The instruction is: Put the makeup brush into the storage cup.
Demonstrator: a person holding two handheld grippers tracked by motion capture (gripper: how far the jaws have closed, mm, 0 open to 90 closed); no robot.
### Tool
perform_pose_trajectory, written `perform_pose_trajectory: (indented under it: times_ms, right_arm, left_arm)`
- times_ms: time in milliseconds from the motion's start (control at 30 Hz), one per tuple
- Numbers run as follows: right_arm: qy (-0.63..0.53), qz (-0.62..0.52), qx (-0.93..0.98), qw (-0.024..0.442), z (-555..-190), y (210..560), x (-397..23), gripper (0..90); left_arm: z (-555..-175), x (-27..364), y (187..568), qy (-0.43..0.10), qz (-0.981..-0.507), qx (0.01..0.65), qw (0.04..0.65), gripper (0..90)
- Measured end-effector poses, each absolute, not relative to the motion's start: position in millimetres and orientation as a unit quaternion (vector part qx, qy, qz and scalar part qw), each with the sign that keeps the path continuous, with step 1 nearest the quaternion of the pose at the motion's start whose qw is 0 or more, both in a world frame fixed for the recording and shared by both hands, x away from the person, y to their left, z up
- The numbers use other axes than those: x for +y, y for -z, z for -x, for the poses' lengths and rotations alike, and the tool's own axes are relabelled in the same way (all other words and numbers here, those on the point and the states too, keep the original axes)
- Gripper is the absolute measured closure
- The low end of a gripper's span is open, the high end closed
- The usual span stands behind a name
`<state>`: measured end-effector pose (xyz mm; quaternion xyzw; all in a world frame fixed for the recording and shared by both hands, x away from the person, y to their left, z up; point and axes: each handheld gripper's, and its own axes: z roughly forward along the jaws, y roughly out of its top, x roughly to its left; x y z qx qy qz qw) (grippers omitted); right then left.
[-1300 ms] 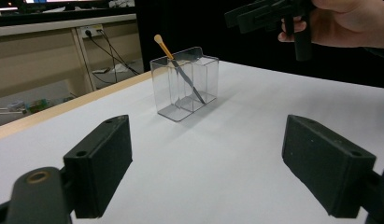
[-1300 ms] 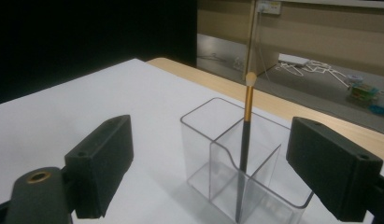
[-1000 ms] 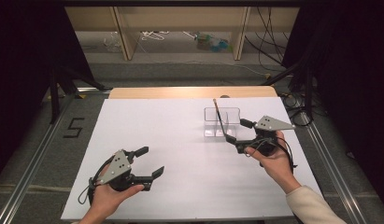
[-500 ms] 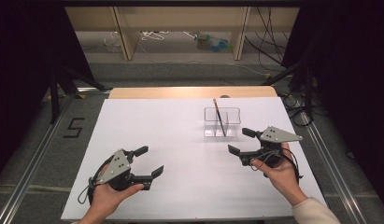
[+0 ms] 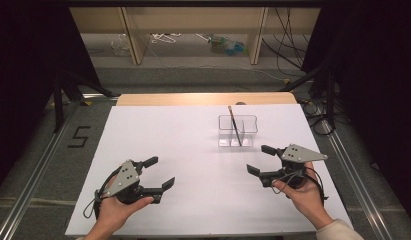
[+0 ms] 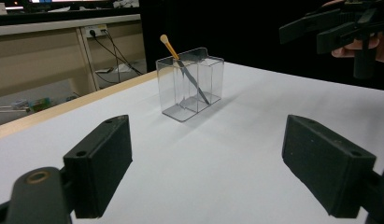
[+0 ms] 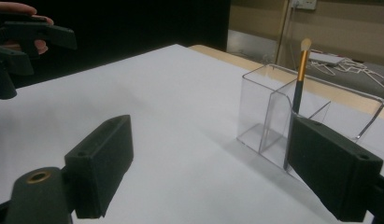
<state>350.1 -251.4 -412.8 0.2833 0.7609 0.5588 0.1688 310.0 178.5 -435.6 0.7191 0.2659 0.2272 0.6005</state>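
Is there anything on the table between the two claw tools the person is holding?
No. In the high view, the stretch of white table between the left gripper and the right gripper is bare. The clear holder stands farther back.

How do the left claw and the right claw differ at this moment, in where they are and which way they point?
The left claw sits at the table's near left, far from the clear holder; the right claw sits near right, close below it. The left claw points right and away; the right claw points left. Both are open, hand-held and holding nothing, above the white table.
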Motion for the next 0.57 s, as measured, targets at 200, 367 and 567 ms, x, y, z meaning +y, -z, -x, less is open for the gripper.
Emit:
perform_pose_trajectory:
  times_ms: [200, 367, 567]
  right_arm:
    - [-0.548, -0.283, 0.769, 0.168, -346.8, 414.6, -252.2, 15.7]
    - [-0.554, -0.286, 0.764, 0.165, -349.0, 417.0, -252.4, 15.7]
    - [-0.557, -0.284, 0.763, 0.162, -349.5, 417.6, -252.5, 15.7]
  left_arm:
    - [-310.2, 178.3, 435.6, -0.228, -0.721, 0.264, 0.598, 15.8]
    - [-310.9, 178.0, 436.0, -0.226, -0.721, 0.266, 0.599, 15.7]
    - [-311.3, 177.7, 436.1, -0.226, -0.721, 0.266, 0.599, 15.8]
